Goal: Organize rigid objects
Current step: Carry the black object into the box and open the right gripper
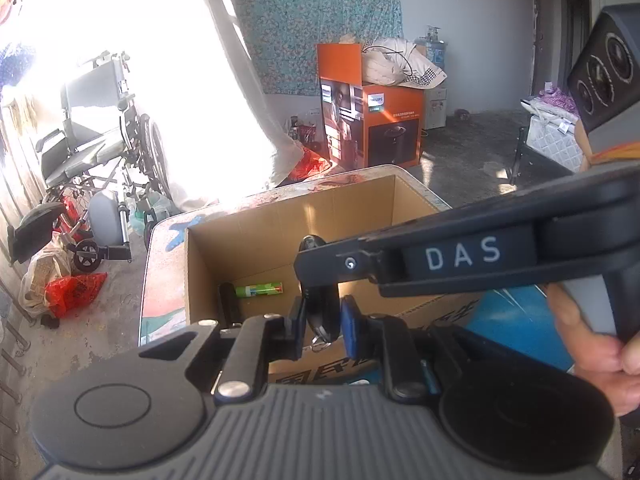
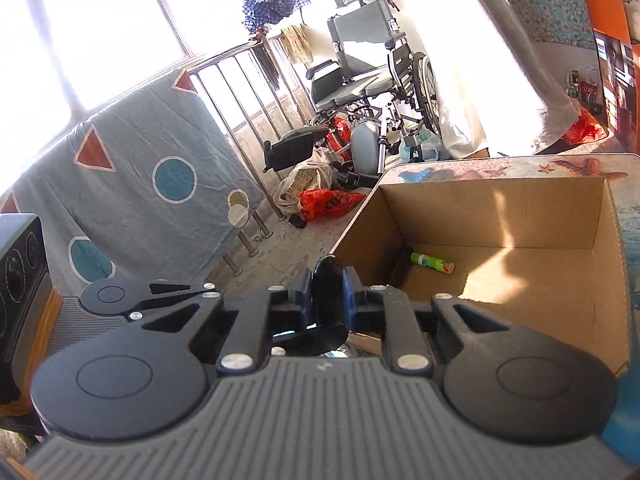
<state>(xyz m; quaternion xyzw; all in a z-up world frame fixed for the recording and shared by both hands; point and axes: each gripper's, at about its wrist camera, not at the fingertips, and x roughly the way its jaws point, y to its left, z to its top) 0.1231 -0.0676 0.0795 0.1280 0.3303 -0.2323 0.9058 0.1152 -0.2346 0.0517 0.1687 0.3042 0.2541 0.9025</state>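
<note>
both grippers, left gripper point(image 1: 320, 320) and right gripper point(image 2: 326, 296), are clamped on a flat black plastic thing point(image 2: 329, 292), with the open brown cardboard box point(image 2: 520, 216) just ahead and below

So the cardboard box point(image 1: 208, 256) sits on the tabletop point(image 1: 164, 280), open at the top, and inside it a small tube point(image 1: 259, 289) lies on the floor of the box near the left wall, with a dark cylinder point(image 1: 229, 300) right beside it. Off the tabletop's left edge, down on the floor, there's a wheelchair point(image 2: 372, 76) with some bags point(image 2: 320, 196) in front of it. A big printed carton point(image 1: 372, 128) stands behind the tabletop.
</note>
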